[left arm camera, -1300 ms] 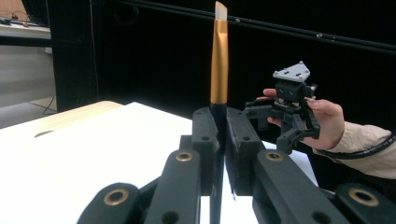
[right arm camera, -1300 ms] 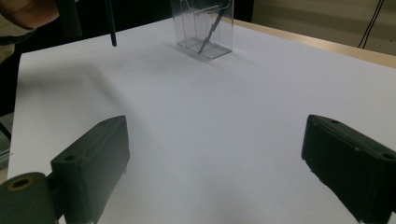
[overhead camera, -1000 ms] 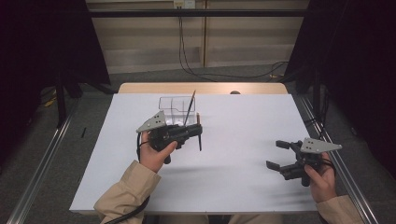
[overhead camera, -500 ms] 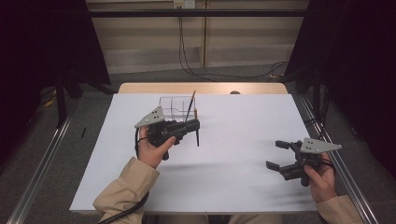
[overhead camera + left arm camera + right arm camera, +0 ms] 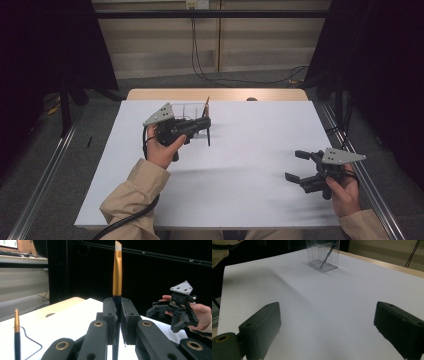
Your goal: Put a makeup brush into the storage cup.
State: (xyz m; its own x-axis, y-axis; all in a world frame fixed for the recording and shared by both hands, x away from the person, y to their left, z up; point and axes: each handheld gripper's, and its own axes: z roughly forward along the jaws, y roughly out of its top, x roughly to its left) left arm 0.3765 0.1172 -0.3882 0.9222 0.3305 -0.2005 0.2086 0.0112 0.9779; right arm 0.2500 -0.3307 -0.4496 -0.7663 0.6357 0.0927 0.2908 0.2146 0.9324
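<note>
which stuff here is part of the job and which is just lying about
Part of the job:
- left gripper, shut on a brush held upright
- clear holder at the far side of the table, with another brush leaning inside

Just lying about:
- right gripper, open, holding nothing
- white sheet covering the table
- cables on the floor beyond

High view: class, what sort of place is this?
Probably a recording lab or studio: black curtains on both sides, a white-covered table between floor rails, and cables trailing along the back wall.
</note>
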